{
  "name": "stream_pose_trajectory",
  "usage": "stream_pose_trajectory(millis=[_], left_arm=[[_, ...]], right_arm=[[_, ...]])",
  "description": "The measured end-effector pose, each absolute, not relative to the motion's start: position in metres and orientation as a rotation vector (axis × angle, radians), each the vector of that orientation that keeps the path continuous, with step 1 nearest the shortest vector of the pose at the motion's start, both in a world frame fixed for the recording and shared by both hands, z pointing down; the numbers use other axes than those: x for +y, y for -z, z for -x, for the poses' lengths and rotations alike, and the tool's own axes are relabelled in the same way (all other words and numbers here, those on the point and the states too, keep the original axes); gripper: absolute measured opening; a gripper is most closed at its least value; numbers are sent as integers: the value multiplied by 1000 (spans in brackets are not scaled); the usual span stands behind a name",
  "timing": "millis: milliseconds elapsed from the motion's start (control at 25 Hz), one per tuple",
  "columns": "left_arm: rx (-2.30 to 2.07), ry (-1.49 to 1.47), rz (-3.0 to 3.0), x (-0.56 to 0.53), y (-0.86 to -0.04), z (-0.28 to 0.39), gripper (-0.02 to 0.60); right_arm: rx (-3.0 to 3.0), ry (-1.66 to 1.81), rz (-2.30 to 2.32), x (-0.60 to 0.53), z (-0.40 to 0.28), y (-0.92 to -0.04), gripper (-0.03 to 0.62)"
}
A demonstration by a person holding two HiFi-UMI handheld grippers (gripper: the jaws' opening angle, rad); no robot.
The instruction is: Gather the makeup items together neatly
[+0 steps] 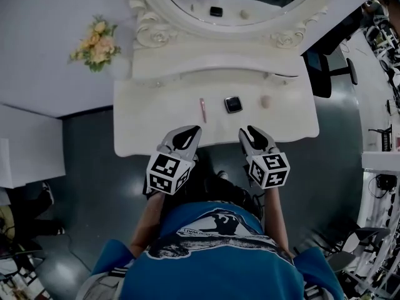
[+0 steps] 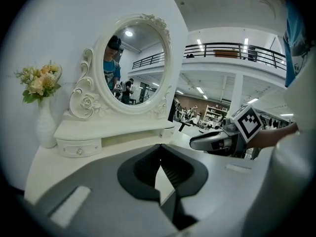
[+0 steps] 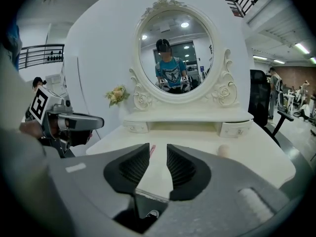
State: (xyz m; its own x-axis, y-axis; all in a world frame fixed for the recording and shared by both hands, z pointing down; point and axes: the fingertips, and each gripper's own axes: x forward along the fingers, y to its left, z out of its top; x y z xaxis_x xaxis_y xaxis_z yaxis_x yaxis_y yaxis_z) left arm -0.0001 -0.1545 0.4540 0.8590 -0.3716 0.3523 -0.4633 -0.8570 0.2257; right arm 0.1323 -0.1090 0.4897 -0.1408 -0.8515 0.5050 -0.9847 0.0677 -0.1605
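hovering over the front edge of the white dressing table, the left gripper has its jaw tips closed together on nothing, while the right gripper stands narrowly apart, empty. only the head view shows all three items in a row mid-table, well apart: pink stick, square compact, beige puff. the right gripper view catches stick and puff, not the compact. the left gripper view shows none of them, but does show a vase of flowers.

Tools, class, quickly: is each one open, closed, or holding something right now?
Left tool: closed, tips meeting, holding nothing.
Right tool: open, nothing between its jaws.
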Motion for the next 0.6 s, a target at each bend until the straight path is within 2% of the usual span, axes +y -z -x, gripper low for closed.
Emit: stream_pose_trajectory(millis=[600], left_arm=[[-705, -446, -2730, -71, -449, -31, 18]], right_arm=[[-2259, -675, -1799, -50, -133, -476, 35]])
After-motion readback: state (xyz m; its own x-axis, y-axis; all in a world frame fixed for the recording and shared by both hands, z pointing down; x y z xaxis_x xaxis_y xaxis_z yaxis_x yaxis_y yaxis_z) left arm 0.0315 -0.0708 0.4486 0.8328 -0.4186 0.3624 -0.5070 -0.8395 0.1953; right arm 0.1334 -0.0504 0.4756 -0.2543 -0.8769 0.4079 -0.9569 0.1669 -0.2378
